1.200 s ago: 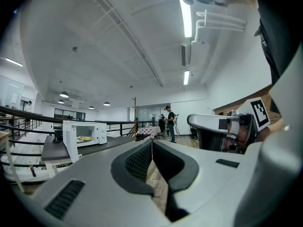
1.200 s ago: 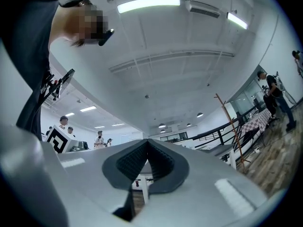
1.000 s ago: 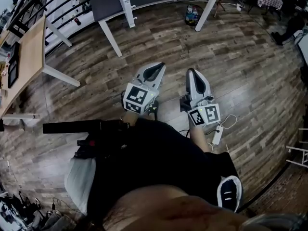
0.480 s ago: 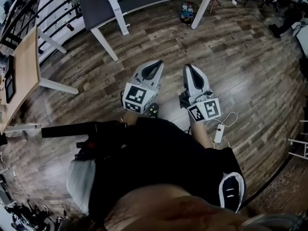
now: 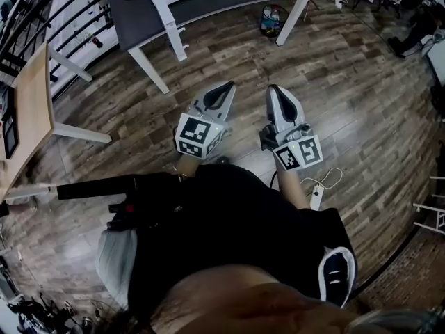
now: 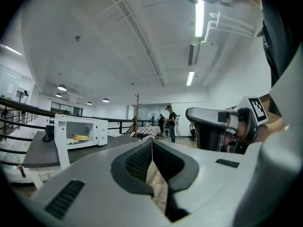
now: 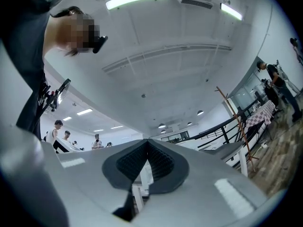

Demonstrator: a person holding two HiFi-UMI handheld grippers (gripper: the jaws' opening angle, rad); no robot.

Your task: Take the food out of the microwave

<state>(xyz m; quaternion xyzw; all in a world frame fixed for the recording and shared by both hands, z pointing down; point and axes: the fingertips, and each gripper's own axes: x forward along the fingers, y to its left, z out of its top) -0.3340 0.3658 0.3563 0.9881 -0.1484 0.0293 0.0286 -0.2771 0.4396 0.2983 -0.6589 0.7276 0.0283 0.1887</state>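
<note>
Jaws pressed together on both sides, nothing pinched! My left gripper (image 5: 224, 89) and right gripper (image 5: 273, 90) sit side by side above a brown wood-plank floor (image 5: 348, 82), and both are empty. Their ribbed black pads (image 6: 139, 161) meet at the tips, set in smooth pale grey shells. Each carries a cube (image 5: 198, 136) of black-and-white squares.

Ahead of my left jaws and off to their left, well apart, stands the microwave (image 6: 97, 131). It is a boxy white one with its door (image 6: 60, 143) swung wide open, on a flat dark grey table (image 6: 40, 152). Inside is the food (image 6: 81, 136): flat, round and yellow, lying on a pale plate (image 6: 73, 140). My right jaws tip slightly upward.
</note>
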